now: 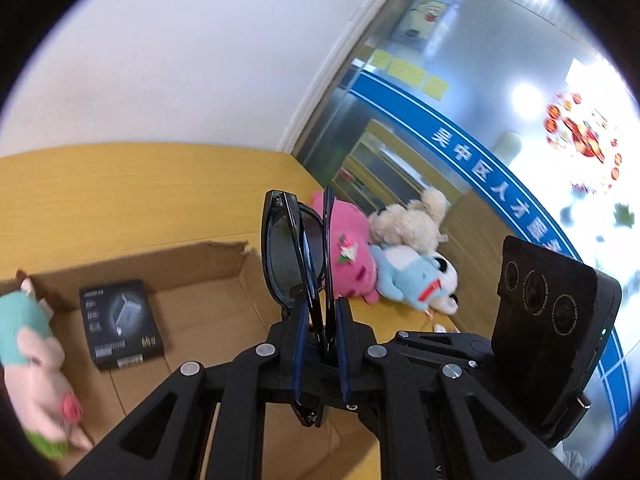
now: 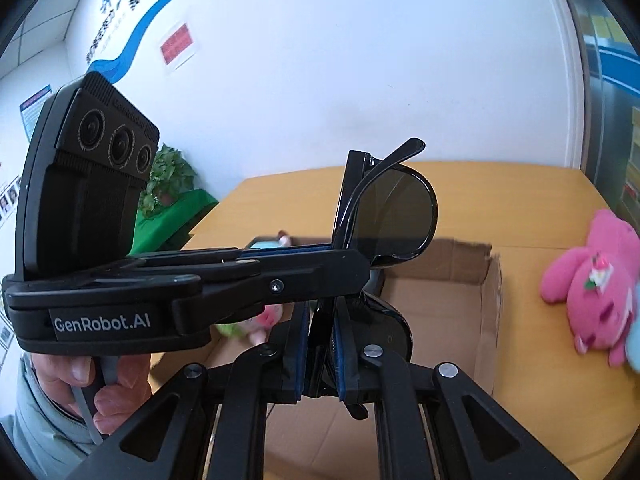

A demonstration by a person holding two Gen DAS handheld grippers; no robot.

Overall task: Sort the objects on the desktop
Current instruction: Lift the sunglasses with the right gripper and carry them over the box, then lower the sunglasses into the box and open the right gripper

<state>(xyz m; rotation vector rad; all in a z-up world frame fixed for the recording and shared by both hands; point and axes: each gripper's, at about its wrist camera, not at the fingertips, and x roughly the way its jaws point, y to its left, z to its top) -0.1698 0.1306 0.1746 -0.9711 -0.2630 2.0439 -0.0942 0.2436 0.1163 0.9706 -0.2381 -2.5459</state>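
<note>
A folded pair of black sunglasses [image 1: 294, 256] stands upright in the air over an open cardboard box [image 1: 208, 268]. My left gripper [image 1: 322, 308] is shut on the frame, its blue pads pressing both sides. In the right wrist view the same sunglasses [image 2: 394, 216] sit between the pads of my right gripper [image 2: 320, 312], shut on the lower lens. The left gripper [image 2: 340, 252] reaches in from the left and clamps the frame just above. A hand [image 2: 108, 384] holds its handle.
Inside the box lie a black product carton [image 1: 120, 324] and a teal-and-pink plush pig [image 1: 32, 360]. On the wooden table [image 1: 120, 188] to the right lie a pink plush [image 1: 352, 252], a cream plush [image 1: 412, 220] and a blue-white plush [image 1: 416, 276]. A white wall stands behind.
</note>
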